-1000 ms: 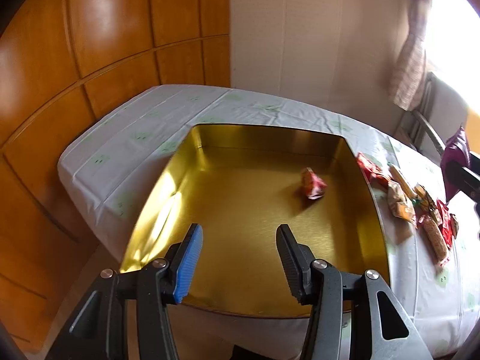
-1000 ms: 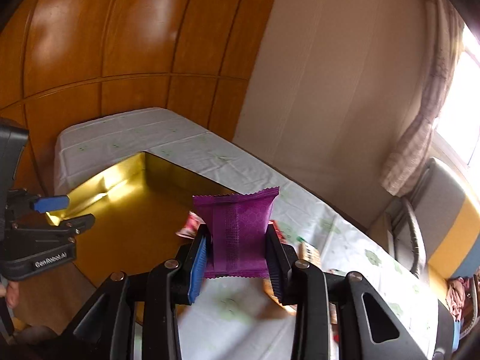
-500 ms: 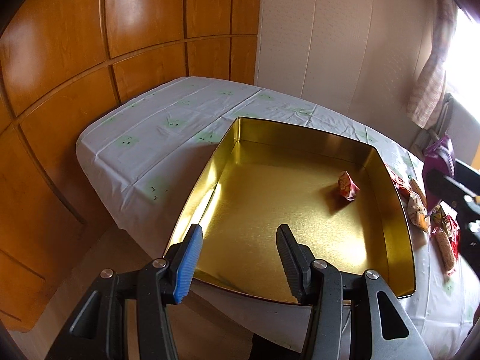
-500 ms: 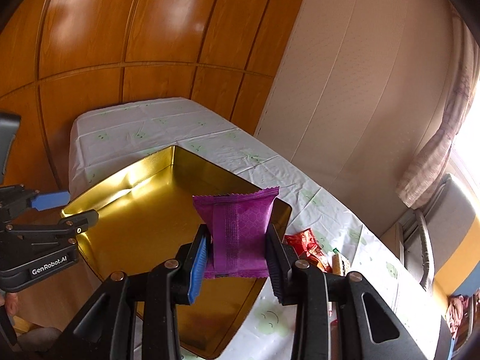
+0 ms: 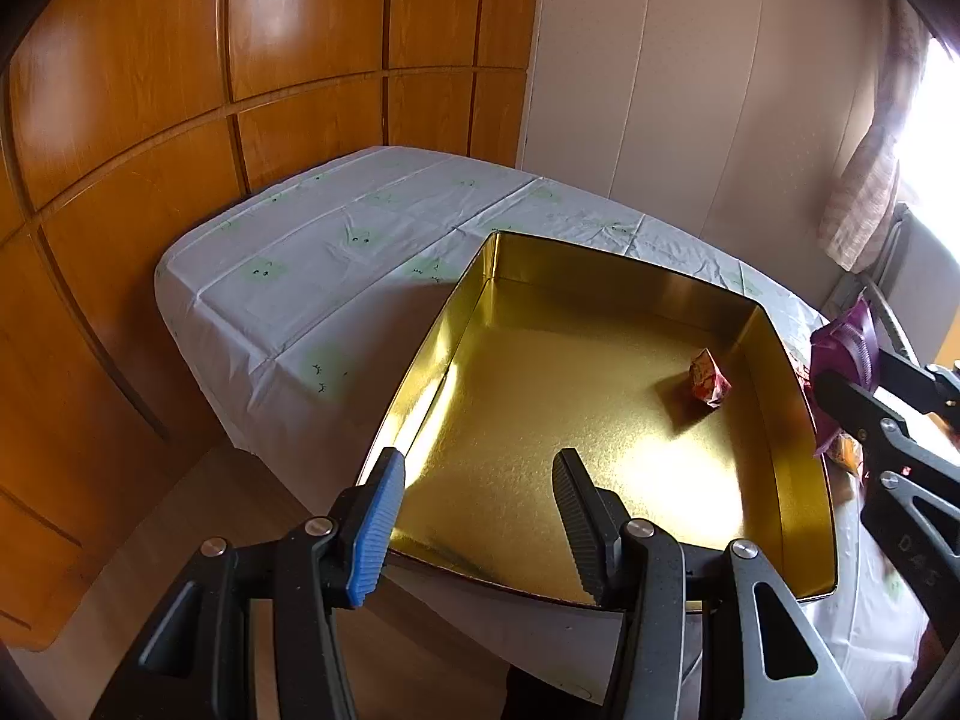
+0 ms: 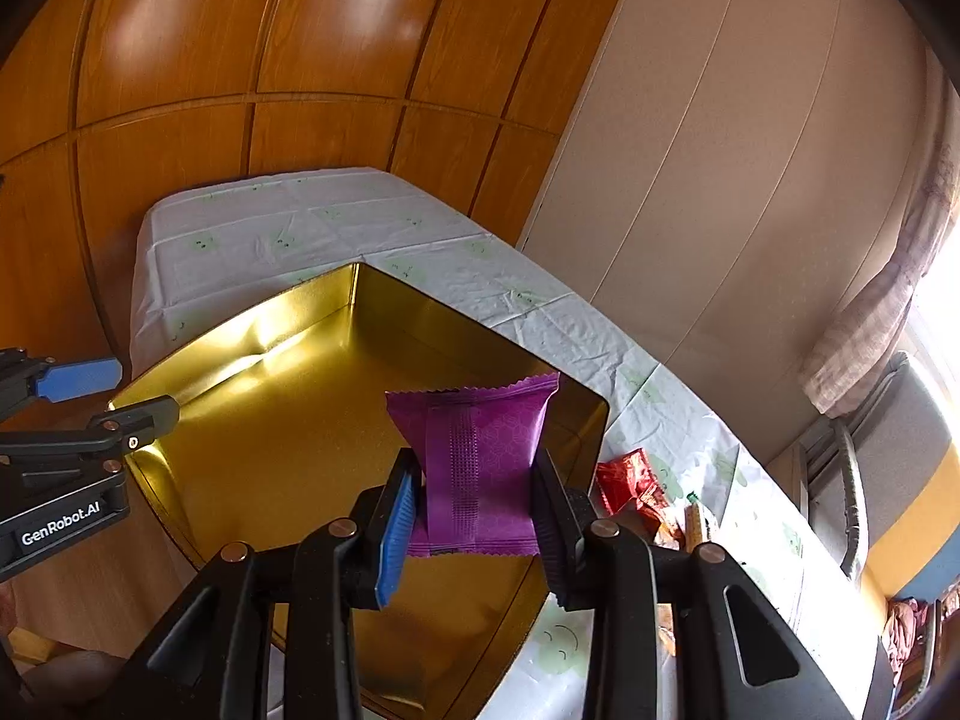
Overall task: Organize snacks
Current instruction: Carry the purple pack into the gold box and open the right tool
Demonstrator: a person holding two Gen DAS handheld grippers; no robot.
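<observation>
A gold tin tray (image 5: 804, 420) (image 6: 240, 324) sits on a table with a white cloth. One small red-orange snack (image 5: 709, 385) lies inside it near the right wall. My right gripper (image 6: 474, 486) is shut on a purple snack packet (image 6: 480, 456) and holds it above the tray's right part; the packet also shows in the left wrist view (image 5: 843, 345). My left gripper (image 5: 477, 486) is open and empty, above the tray's near edge. It also shows in the right wrist view (image 6: 114, 396).
Several loose snacks, among them a red packet (image 6: 627, 474), lie on the cloth (image 6: 270, 234) right of the tray. Wooden wall panels stand behind and left. A curtain (image 6: 876, 300) and a chair (image 6: 888, 456) are at the right.
My right gripper has carried the purple packet left, from beside the tray to over it. My left gripper has drawn back and left, staying open.
</observation>
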